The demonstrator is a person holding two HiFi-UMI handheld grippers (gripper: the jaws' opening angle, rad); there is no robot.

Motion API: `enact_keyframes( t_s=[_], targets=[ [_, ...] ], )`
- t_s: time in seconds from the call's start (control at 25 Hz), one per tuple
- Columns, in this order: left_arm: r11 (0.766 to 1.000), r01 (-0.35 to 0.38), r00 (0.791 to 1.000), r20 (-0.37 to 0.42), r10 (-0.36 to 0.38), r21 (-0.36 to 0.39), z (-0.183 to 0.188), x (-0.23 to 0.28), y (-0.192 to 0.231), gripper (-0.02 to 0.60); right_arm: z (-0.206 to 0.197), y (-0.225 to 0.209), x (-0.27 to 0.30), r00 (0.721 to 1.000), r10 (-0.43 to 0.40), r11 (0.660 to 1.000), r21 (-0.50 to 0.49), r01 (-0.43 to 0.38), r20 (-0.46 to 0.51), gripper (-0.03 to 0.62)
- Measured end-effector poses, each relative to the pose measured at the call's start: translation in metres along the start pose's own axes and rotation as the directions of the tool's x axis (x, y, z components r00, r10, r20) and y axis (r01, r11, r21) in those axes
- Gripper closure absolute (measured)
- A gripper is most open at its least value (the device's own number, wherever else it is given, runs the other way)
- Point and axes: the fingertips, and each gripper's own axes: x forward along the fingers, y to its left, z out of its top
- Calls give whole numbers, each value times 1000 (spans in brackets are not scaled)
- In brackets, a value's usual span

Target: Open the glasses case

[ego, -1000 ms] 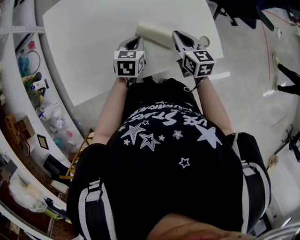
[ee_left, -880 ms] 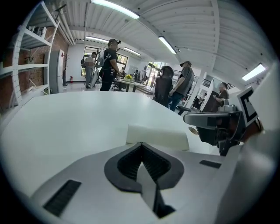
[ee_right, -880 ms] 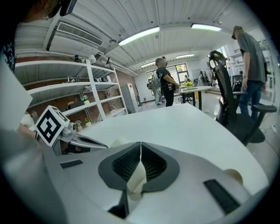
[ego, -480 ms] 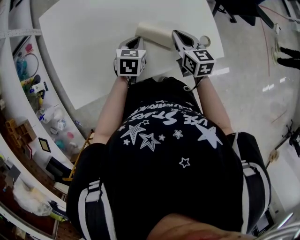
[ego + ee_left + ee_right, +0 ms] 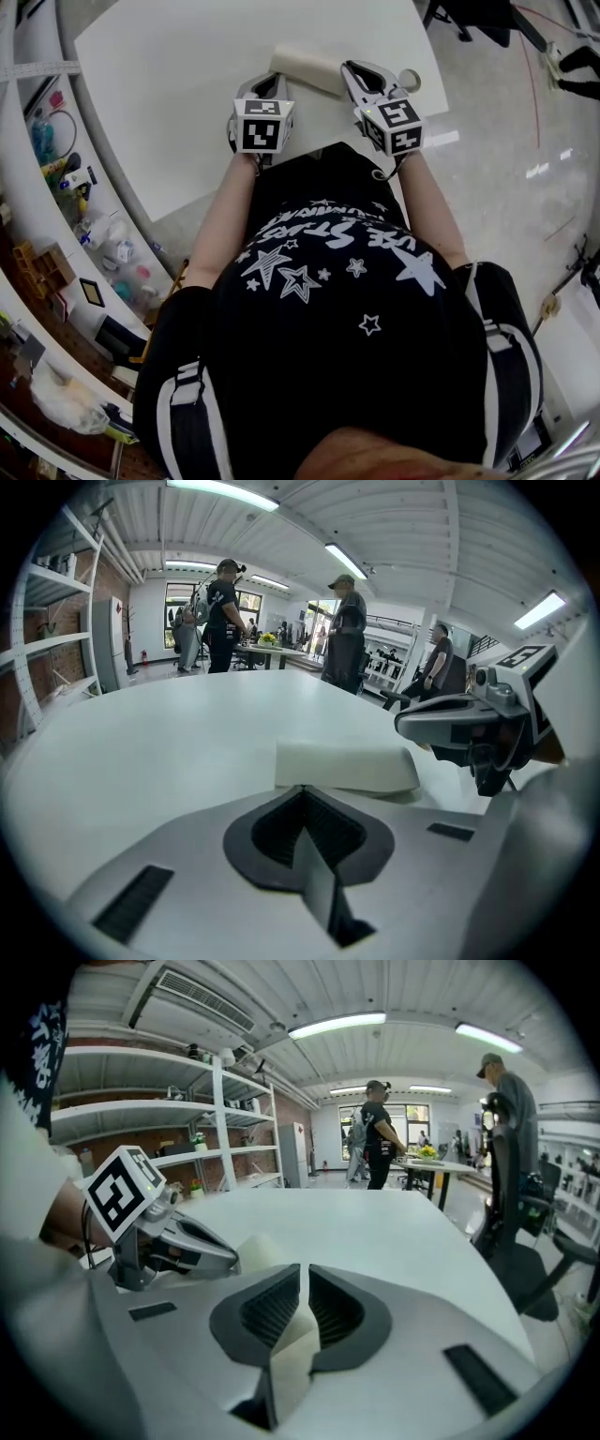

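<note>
Lining up: the cream case (image 5: 305, 67) lies shut on the white worktop (image 5: 187, 75), in the same spot it held a second ago, with both tools drawn in close at its near side. What has changed is small. Each wrist has rolled a little, the right more than the left, while neither tool has travelled across the worktop.

The left hand-held gripper (image 5: 300, 789) is closed and empty. Its tips meet just short of the case's near edge, and the case lies crosswise straight ahead of them.

The right hand-held gripper (image 5: 302, 1274) is also closed, poised at the case's right end. Cream shows through the slot behind its tips, most likely the case lying beneath them rather than anything pinched. Whether the tips touch the case cannot be told.

The roll reads as a last adjustment of angle, probably to steady the case and work at its edge. The lid has not lifted, so the opening itself is not yet begun.
</note>
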Motion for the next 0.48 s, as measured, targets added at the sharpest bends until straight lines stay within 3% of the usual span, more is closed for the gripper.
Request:
enact_keyframes(
  t_s=[0.32,0.48],
  targets=[
    [1000,-4,1000,-3,4,-1,1,2,-1,569,-13,23,10,986,139,966,-207,-155,-91,355],
    [1000,-6,1000,-13,5,-29,0,4,-2,569,-21,29,18,977,164,936,-290,-199,-139,326]
  ],
)
